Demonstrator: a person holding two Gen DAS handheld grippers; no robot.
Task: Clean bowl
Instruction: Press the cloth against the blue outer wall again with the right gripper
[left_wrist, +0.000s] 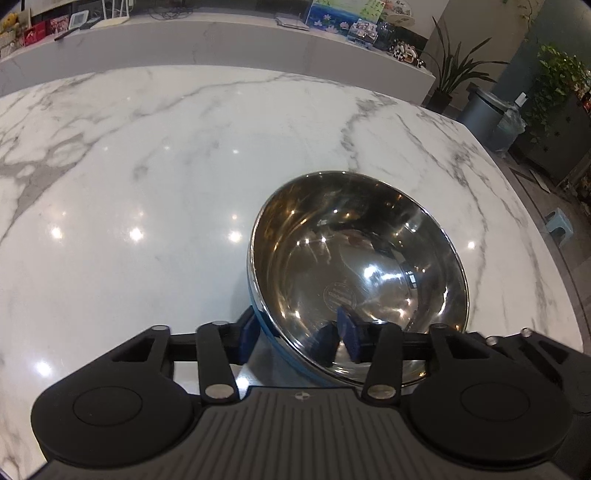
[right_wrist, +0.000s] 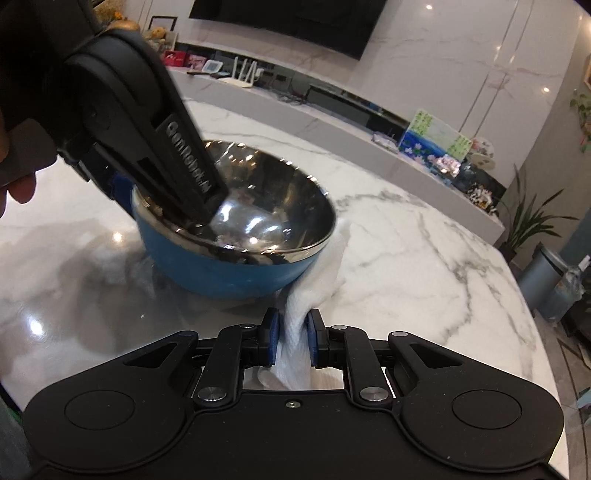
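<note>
Nearest our right camera, our right gripper (right_wrist: 291, 341) pinched a white cloth (right_wrist: 295, 354) between its blue pads (right_wrist: 273, 341). From there the cloth ran forward along the marble table (right_wrist: 424, 258) and touched the bowl's (right_wrist: 236, 236) blue outer wall on its right side. We saw the bowl tilted toward us, steel inside and blue outside, with its base on the table. Our left gripper (left_wrist: 297, 332) straddled the bowl's near rim, one pad (left_wrist: 247, 338) outside the blue wall and the other (left_wrist: 347, 334) inside against the steel; we could not tell how firmly they pressed. From the right camera, that left gripper (right_wrist: 147, 147) came down over the rim from the upper left. A fingertip (right_wrist: 20, 188) showed at the frame's left edge.
</note>
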